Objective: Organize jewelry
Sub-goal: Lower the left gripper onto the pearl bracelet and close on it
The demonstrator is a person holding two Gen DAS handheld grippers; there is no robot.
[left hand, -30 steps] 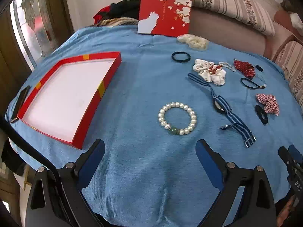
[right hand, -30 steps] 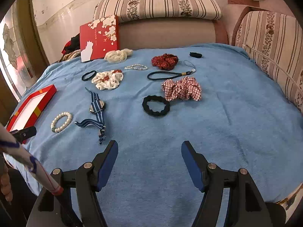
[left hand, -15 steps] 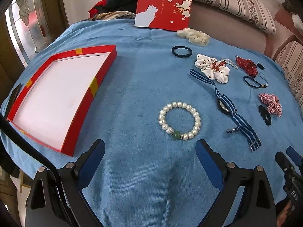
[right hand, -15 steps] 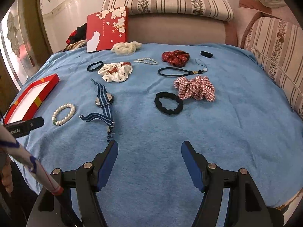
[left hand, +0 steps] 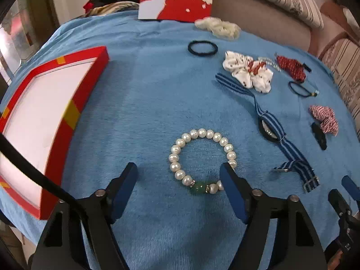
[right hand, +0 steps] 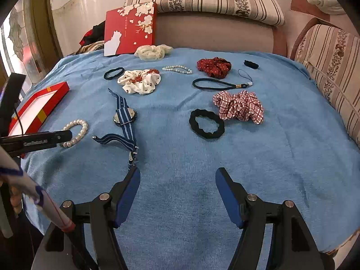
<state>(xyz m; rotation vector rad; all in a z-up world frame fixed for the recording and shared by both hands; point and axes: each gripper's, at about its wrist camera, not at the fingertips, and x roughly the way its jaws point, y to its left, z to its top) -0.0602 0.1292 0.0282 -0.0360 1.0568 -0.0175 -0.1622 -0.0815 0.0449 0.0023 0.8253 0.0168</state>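
Left gripper (left hand: 178,168) poised over the pearl bracelet (left hand: 201,160), pointing steeply down at the blue cloth (left hand: 146,103). Jaws partly spread and closing; the bracelet's near side, with the green bead (left hand: 198,187), lies between them, and the right-hand finger (left hand: 232,190) overlaps the loop's right edge. Whether that pad already touches the pearls cannot be told from this view; nothing looks gripped yet. The bracelet lies flat as a round loop, so it has no long axis to line up with; the pinch would fall across its near arc. Left hand is clearly the nearer one: from the right wrist view the bracelet (right hand: 75,132) sits far off to the left, under the left gripper's tip (right hand: 65,136). Right gripper (right hand: 177,182) stands moderately wide, empty, over bare cloth, the striped watch strap (right hand: 124,123) just ahead of its left finger. The red box tray (left hand: 42,121) lies left of the bracelet, open cloth between them, so the carry path looks clear. Tray sits near the cloth's left edge.
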